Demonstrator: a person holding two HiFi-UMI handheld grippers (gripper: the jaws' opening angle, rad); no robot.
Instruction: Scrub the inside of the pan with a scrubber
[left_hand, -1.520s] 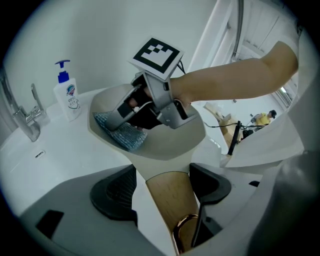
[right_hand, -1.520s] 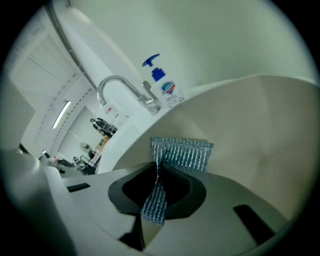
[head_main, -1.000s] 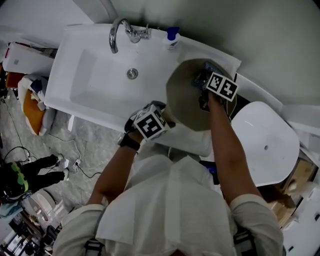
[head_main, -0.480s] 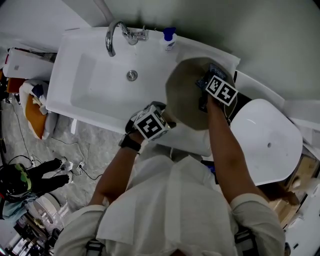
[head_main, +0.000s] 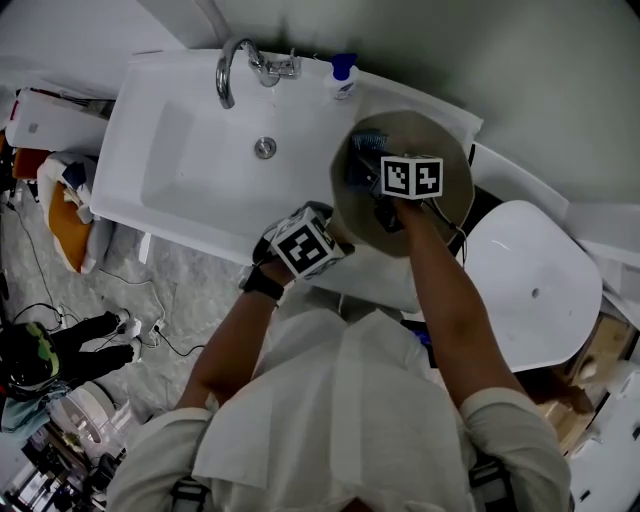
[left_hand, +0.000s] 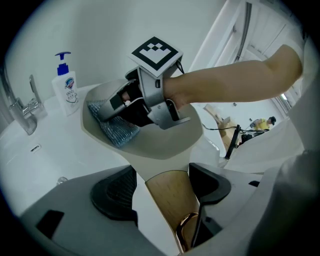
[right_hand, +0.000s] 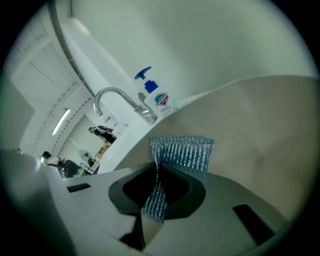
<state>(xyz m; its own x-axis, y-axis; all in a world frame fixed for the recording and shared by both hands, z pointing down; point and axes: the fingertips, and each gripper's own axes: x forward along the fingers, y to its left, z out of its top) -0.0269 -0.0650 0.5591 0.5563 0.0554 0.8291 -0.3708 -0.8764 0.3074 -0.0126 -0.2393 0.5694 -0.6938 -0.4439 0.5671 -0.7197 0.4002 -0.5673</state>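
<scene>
The left tool (left_hand: 164, 196) clamps the pan (left_hand: 165, 145) by its handle (left_hand: 169, 212); the right tool (right_hand: 156, 194), pinching the scrubber (right_hand: 184, 152), should press it flat, circling.

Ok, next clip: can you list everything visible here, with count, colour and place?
pan: one, beige inside, wooden handle, held over the sink's right end
scrubber: one, blue-silver mesh, against the pan's inside
sink: one, white, upper left of the head view
faucet: one, chrome, at the sink's back edge
drain: one, metal, basin floor
soap bottle: one, white with blue pump, back ledge beside the faucet
rounded moulded piece: one, white, right of the pan; cannot tell what it is
orange bag: one, on the floor left of the sink
cables: several, dark, on the floor
left gripper: one, shut on the pan's handle
right gripper: one, shut on the scrubber
forearms: two, bare
</scene>
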